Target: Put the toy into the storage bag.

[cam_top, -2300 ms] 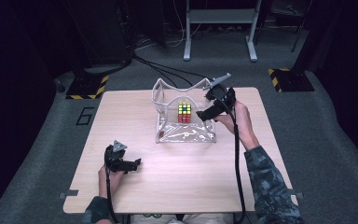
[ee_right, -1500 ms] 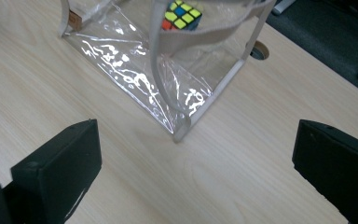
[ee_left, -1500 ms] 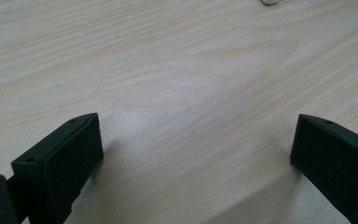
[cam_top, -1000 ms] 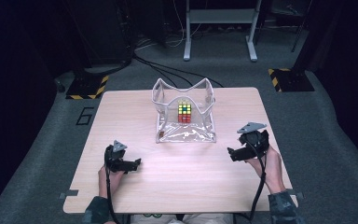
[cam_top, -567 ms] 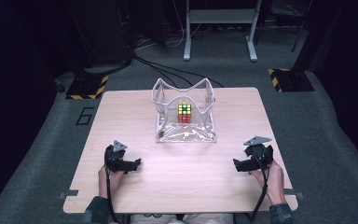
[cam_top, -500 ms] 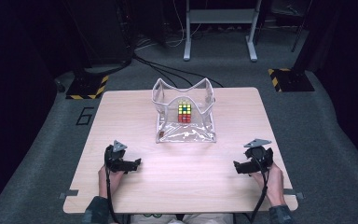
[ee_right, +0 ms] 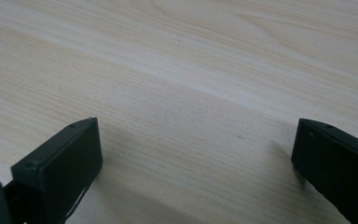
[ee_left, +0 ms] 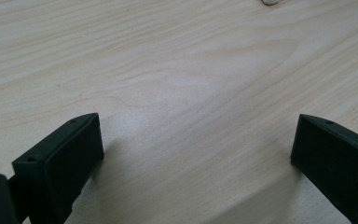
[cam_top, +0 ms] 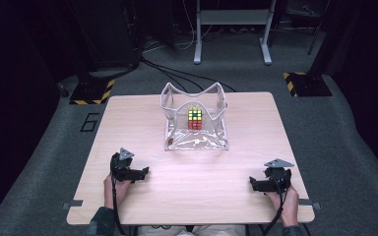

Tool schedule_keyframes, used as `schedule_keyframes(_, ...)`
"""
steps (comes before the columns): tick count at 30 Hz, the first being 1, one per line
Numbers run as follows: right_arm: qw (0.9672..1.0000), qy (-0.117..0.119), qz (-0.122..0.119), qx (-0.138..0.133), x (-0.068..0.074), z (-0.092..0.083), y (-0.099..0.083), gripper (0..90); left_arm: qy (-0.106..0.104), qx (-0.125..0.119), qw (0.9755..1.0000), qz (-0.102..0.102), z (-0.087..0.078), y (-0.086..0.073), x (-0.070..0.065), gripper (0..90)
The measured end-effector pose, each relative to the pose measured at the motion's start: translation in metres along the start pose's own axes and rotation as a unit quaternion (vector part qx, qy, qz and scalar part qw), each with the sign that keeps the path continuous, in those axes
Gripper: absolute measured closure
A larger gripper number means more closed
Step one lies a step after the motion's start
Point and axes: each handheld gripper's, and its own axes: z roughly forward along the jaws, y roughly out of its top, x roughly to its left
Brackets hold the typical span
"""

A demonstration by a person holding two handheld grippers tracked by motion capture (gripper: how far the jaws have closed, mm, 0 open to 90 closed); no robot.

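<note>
Overhead, a clear plastic pouch stands upright at about 12 o'clock on the wooden table, with a colour cube inside it. The left gripper rests at 7 o'clock and the right gripper at 5 o'clock, both well apart from the pouch.

Looking along the left gripper, its 2 jaws are spread wide over bare wood, holding nothing.

Along the right gripper, the jaws are likewise released and empty.

The pouch looks floppy; a 1-sided reach could probably tip it or collapse its mouth, spilling the cube.
</note>
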Motion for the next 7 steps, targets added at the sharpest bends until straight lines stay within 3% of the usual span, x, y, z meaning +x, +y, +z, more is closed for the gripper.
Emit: schedule_keyframes(7,1.0000,-0.003,0.005,-0.008,0.0012,-0.0001,-0.0022,0.0,0.001,-0.001,1.0000,0.001,-0.0001,0.0000,-0.0001,2.3)
